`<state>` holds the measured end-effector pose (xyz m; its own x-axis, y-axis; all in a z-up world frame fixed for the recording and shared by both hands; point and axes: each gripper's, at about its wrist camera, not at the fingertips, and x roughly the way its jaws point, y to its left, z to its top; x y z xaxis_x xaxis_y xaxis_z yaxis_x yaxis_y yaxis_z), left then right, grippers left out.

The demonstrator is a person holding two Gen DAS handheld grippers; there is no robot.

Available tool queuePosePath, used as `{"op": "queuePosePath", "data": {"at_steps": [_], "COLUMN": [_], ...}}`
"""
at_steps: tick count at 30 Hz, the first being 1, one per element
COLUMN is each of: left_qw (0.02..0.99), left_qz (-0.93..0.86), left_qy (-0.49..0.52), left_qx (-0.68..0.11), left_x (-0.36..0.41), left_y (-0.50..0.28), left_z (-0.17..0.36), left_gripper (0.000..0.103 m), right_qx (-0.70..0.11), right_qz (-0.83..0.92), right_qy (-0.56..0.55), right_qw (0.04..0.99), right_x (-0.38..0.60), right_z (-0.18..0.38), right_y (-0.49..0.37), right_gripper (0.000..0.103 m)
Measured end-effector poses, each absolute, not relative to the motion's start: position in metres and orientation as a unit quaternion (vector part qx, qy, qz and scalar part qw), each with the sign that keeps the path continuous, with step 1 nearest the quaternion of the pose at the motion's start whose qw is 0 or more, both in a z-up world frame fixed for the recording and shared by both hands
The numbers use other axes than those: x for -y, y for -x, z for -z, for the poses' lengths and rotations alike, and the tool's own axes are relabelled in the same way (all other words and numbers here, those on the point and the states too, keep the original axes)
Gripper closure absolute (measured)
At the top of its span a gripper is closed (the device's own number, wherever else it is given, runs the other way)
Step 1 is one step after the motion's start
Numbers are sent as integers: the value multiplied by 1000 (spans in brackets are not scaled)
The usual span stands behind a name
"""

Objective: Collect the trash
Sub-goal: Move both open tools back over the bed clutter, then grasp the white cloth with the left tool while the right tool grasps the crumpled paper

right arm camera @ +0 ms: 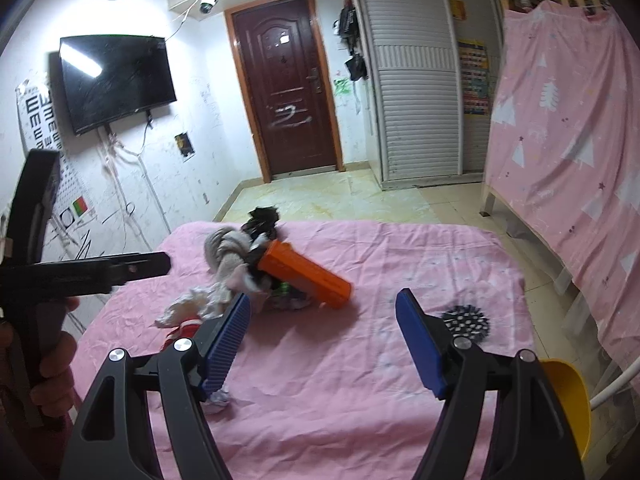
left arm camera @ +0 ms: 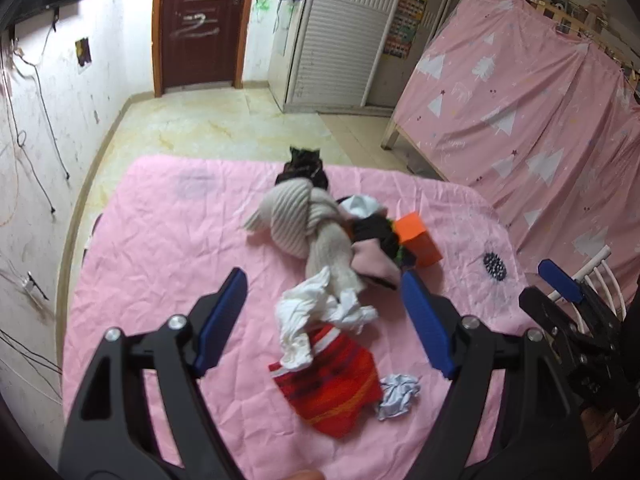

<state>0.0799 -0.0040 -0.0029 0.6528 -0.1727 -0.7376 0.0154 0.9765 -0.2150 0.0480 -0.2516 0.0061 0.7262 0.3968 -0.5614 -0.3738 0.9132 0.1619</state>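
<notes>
Trash: crumpled white tissue (left arm camera: 320,312) lies on the pink sheet (left arm camera: 160,240), at 12 o'clock between the left gripper (left arm camera: 326,320) jaws, spread wide and empty (likely lined up for a pinch). Right gripper (right arm camera: 324,344) jaws also spread, empty; orange box (right arm camera: 306,276) at 12 o'clock.

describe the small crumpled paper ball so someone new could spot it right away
Start at the pink sheet and find the red striped cloth nearest the camera. The small crumpled paper ball lies at its right edge. Unlike the larger, loose white tissue above, it is tight, compact and bluish white.
</notes>
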Motion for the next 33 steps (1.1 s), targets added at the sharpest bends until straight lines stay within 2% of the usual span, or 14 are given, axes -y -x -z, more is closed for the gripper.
{"op": "queuePosePath", "data": {"at_steps": [13,15,19,21,22,23,24,31,33], "left_qw": [878,868,856,850,848,850,851,868,873], "left_qz": [61,69,78,88,89,93,95,87,86], "left_qy": [123,136,143,149,149,152,157,171,168], "left_qx": [-459,-472,-490,-497,-500,-496,-492,-458,-450], "left_x": [-13,-14,-13,-11,-10,-10,-12,-22,-21], "left_y": [-92,-95,-99,-101,-102,-101,-100,-91,-89], "left_z": [40,46,57,62,65,66,67,47,39], "left_gripper": [28,40,54,69,72,81,85,87,87], "right_qx": [-360,-370,-390,-402,-406,-412,-415,-424,-422], "right_qz": [-284,-290,-303,-306,-307,-307,-306,-306,-306], "right_qy": [3,9,21,26,27,31,33,42,43], "right_qw": [889,883,869,862,860,857,856,852,853], "right_x": [196,190,179,175,173,171,170,164,164], "right_z": [21,27,41,49,51,55,57,67,69], "right_y": [-35,-31,-26,-25,-25,-25,-25,-27,-27], "right_gripper": [33,33,32,32,32,32,32,34,46]}}
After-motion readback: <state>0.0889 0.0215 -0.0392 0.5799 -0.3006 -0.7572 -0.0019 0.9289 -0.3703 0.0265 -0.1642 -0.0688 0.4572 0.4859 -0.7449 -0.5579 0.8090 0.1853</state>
